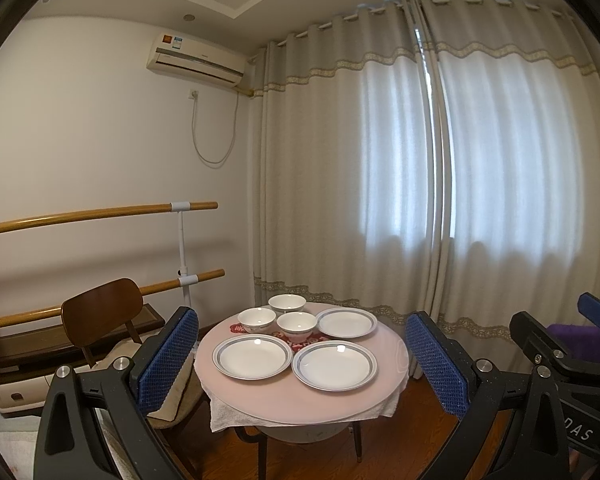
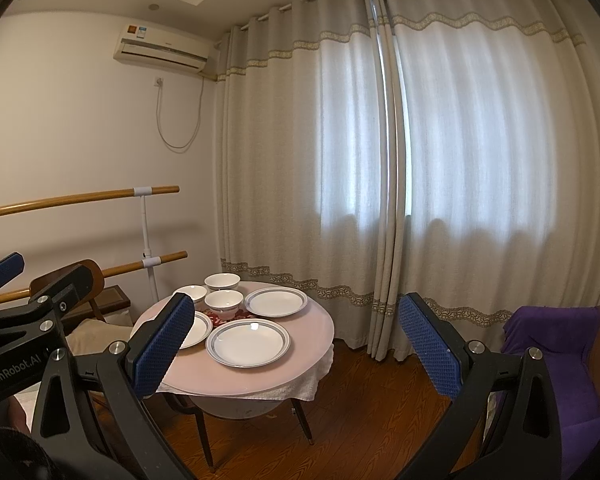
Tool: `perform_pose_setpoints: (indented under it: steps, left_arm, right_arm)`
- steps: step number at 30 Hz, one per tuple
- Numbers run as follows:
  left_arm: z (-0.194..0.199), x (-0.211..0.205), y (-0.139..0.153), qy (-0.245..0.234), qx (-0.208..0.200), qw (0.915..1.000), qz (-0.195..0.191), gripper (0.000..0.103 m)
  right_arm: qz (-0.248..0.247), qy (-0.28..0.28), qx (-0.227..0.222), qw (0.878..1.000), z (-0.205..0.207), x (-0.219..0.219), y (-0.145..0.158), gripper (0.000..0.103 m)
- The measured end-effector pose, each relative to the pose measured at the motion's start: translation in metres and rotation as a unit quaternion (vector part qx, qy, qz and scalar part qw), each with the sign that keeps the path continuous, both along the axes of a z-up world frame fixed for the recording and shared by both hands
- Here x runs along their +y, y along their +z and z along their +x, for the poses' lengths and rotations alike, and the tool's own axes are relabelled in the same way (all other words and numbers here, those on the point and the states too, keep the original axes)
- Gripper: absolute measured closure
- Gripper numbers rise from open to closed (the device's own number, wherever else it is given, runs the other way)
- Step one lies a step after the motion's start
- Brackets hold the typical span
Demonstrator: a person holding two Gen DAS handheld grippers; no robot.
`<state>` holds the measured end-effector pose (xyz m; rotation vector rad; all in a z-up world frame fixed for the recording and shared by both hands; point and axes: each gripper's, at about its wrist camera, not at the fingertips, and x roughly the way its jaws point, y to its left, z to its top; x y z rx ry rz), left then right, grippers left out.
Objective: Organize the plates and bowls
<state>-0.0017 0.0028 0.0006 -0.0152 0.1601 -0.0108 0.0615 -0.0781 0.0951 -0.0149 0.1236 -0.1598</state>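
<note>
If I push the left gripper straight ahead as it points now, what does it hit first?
Probably nothing soon: the open left gripper is well back from the round table, aimed over the plates. The curtain looks first, though depth is unclear.

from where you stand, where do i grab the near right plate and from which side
Grip the near right plate by its raised rim at the near edge, one finger over, one under. It lies flat, nearest the table edge, so the approach is clear there; the left plate and a bowl crowd its other sides. Both the left gripper and right gripper are open.
</note>
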Motion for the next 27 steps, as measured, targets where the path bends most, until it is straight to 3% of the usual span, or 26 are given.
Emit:
perform_pose_setpoints:
  steps: [27]
  left_arm:
    - [-0.0003,0.0009,0.0007,0.000,-0.005,1.0000,0.001,0.001]
  right_arm:
    - [0.000,0.001,-0.001,1.000,0.0007,0.0010,-0.0035,0.000]
